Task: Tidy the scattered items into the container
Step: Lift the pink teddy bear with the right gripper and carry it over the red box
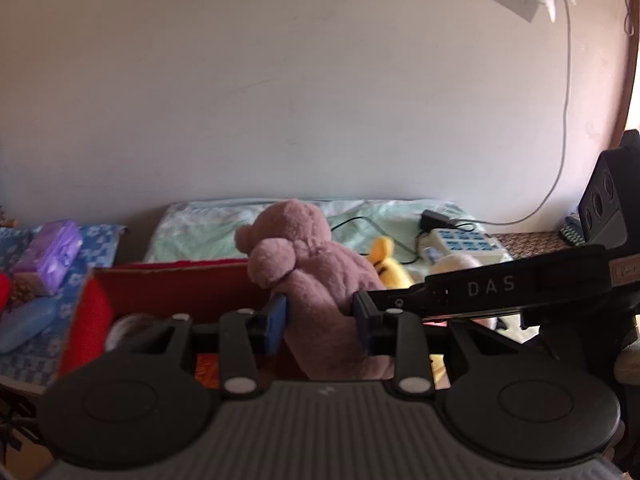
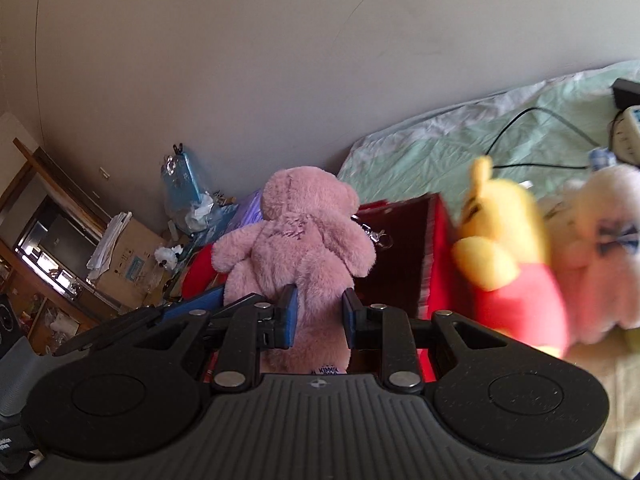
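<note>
Two hand-held grippers are on one item: your left hand-held gripper [image 1: 320, 322] and your right hand-held gripper [image 2: 320, 318] each have their blue pads pressed into the lower body of the pink teddy bear [image 2: 298, 248], so both are closed on it. The bear is upright, held over the open red box [image 1: 180, 292], which sits at the edge of the bed [image 2: 440, 152]; its lower half appears to be at or below the rim, though the exact depth cannot be confirmed. You should expect the bear to be light, soft and compressible: the plush gives under the pads, so a grip on fur alone may slip, and the firmest hold is across the stuffed waist where you have it now. It is not fragile. A metal clip [image 2: 378, 236] hangs by its shoulder and could snag on the box wall. Still outside the box are a yellow bear in a red shirt [image 2: 508, 248] and a white plush toy [image 2: 600, 248], both blurred in the right view. The box floor is mostly hidden behind the gripper bodies; a pale round object [image 1: 130, 326] inside cannot be identified. The bear's legs are cut off from sight in both views.
</note>
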